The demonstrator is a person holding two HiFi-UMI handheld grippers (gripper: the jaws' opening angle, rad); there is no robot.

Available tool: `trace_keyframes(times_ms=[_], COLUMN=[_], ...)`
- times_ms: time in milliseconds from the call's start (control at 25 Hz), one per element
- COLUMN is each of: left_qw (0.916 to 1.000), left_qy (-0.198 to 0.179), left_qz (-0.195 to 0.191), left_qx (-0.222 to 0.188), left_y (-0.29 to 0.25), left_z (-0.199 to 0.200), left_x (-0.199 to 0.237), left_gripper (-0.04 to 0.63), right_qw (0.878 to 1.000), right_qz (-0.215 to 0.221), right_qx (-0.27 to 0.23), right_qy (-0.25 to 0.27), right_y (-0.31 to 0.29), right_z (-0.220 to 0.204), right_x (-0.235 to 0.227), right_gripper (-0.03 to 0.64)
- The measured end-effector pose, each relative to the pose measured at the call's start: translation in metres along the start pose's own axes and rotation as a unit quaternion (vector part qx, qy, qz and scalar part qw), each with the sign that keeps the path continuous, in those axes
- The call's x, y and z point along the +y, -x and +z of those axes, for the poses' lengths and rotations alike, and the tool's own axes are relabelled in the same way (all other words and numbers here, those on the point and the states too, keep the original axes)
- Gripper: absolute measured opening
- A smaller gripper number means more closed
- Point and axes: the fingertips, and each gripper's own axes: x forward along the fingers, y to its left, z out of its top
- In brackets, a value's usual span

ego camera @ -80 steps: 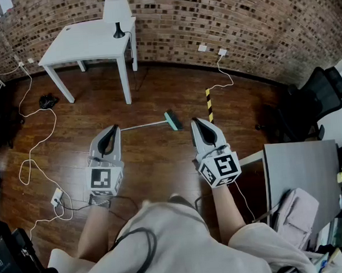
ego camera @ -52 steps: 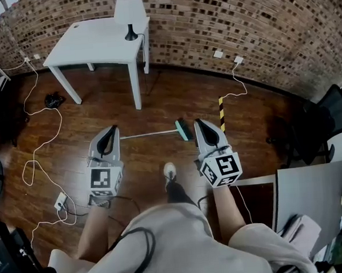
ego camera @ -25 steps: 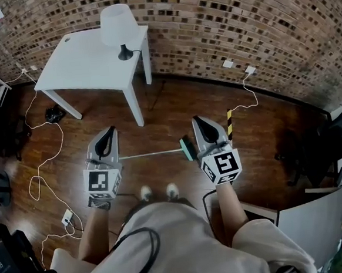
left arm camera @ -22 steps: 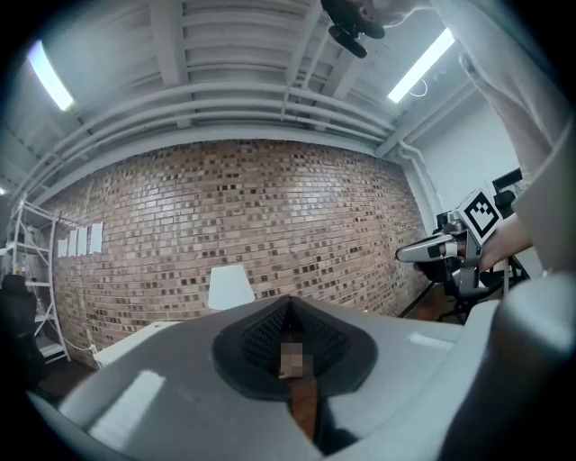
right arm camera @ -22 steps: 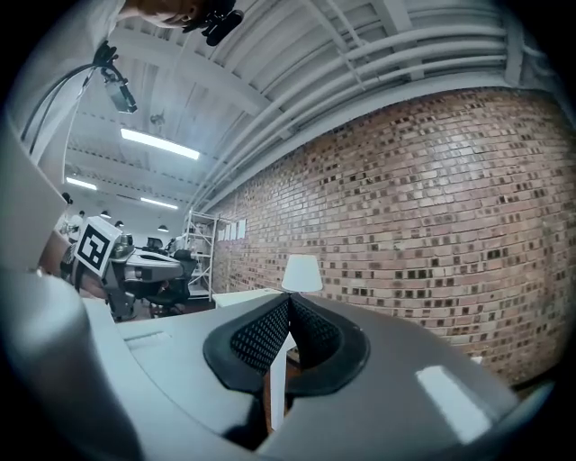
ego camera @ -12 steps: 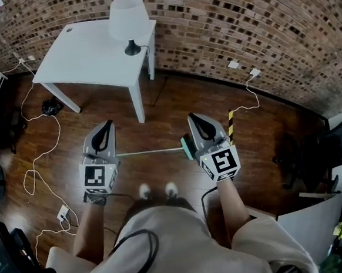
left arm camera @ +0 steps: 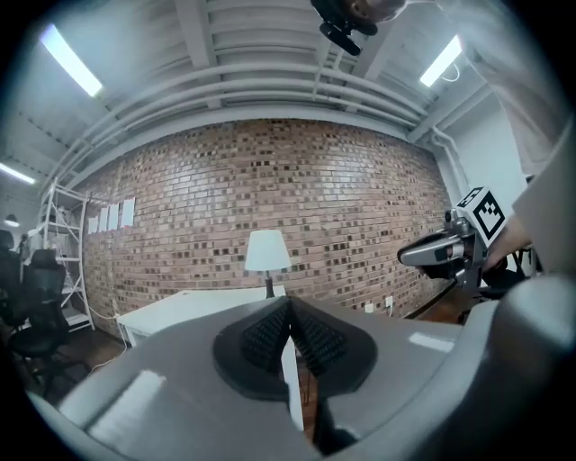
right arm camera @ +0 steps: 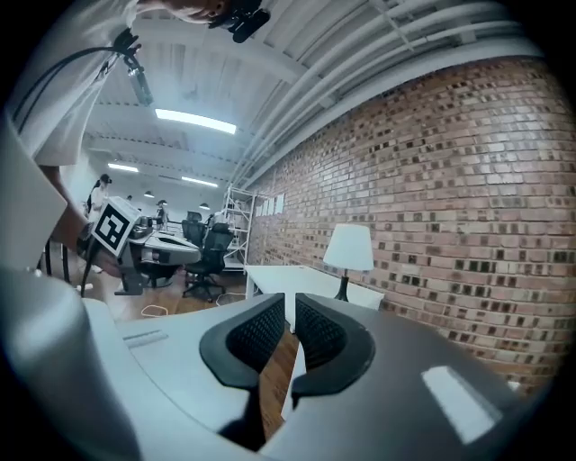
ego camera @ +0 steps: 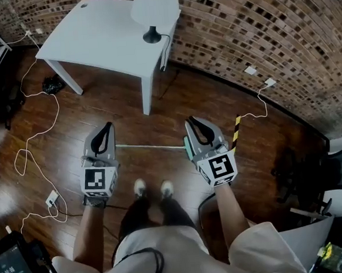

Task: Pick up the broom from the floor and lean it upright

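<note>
The broom lies flat on the wooden floor just ahead of the person's shoes. Its thin pale handle (ego camera: pixel 151 146) runs left to right, and its teal head (ego camera: pixel 186 148) is partly hidden behind my right gripper (ego camera: pixel 190 121). That gripper hovers over the head end. Its jaws have just been opening and stand a little apart (right arm camera: pixel 290 302) with nothing between them. My left gripper (ego camera: pixel 107 125) hangs over the handle's free end with its pads together (left arm camera: pixel 290 306) and holds nothing. Neither gripper touches the broom.
A white table (ego camera: pixel 104 38) with a lamp (ego camera: pixel 153 5) stands against the brick wall beyond the broom. Cables (ego camera: pixel 35 137) and a power strip (ego camera: pixel 51 199) lie on the floor at the left. A yellow-black striped bar (ego camera: pixel 236 131) lies at the right, with an office chair (ego camera: pixel 333 173) further right.
The person has stepped up to the broom, which now lies right before the shoes. Both grippers have come forward and down over it. The broom itself has not moved.
</note>
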Motion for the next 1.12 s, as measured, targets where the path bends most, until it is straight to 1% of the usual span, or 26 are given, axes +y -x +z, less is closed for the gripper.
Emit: trace_keyframes(times_ms=[80, 200, 360, 480, 560, 640, 720, 840, 920, 1000, 1080, 1120], left_qw=[0.9998, 0.9990, 0.9967, 0.9931, 0.9900, 0.9874, 0.9855, 0.9829, 0.9809, 0.9792, 0.9776, 0.9761], left_qy=[0.006, 0.015, 0.030, 0.054, 0.070, 0.082, 0.092, 0.100, 0.097, 0.085, 0.079, 0.082], left_qz=[0.011, 0.029, 0.052, 0.081, 0.103, 0.117, 0.122, 0.125, 0.128, 0.128, 0.133, 0.140], left_qx=[0.012, 0.031, 0.055, 0.065, 0.066, 0.068, 0.073, 0.090, 0.110, 0.132, 0.142, 0.144], left_y=[-0.002, -0.004, -0.007, -0.006, -0.005, -0.008, -0.013, -0.018, -0.019, -0.018, -0.017, -0.015], left_z=[-0.023, -0.058, -0.115, -0.161, -0.191, -0.226, -0.267, -0.340, -0.394, -0.450, -0.503, -0.528], left_x=[0.007, 0.015, 0.032, 0.049, 0.061, 0.069, 0.072, 0.067, 0.062, 0.057, 0.056, 0.056], left_gripper=[0.002, 0.002, 0.002, 0.002, 0.002, 0.002, 0.002, 0.002, 0.002, 0.002, 0.002, 0.002], right_qw=[1.000, 0.999, 0.998, 0.996, 0.994, 0.991, 0.987, 0.980, 0.974, 0.968, 0.959, 0.953], right_qz=[0.006, 0.027, 0.050, 0.068, 0.086, 0.107, 0.127, 0.160, 0.183, 0.206, 0.232, 0.247], right_qx=[0.011, 0.029, 0.048, 0.060, 0.065, 0.075, 0.084, 0.096, 0.107, 0.116, 0.131, 0.142], right_qy=[-0.001, 0.003, 0.010, 0.015, 0.024, 0.035, 0.048, 0.072, 0.084, 0.088, 0.099, 0.105], right_y=[-0.015, -0.040, -0.079, -0.115, -0.141, -0.167, -0.192, -0.225, -0.243, -0.258, -0.273, -0.280], right_z=[-0.020, -0.052, -0.098, -0.140, -0.169, -0.203, -0.242, -0.307, -0.356, -0.409, -0.467, -0.499], right_x=[0.003, 0.009, 0.020, 0.034, 0.048, 0.065, 0.083, 0.107, 0.123, 0.138, 0.157, 0.167], right_gripper=[0.046, 0.035, 0.026, 0.017, 0.014, 0.012, 0.012, 0.012, 0.012, 0.012, 0.012, 0.012])
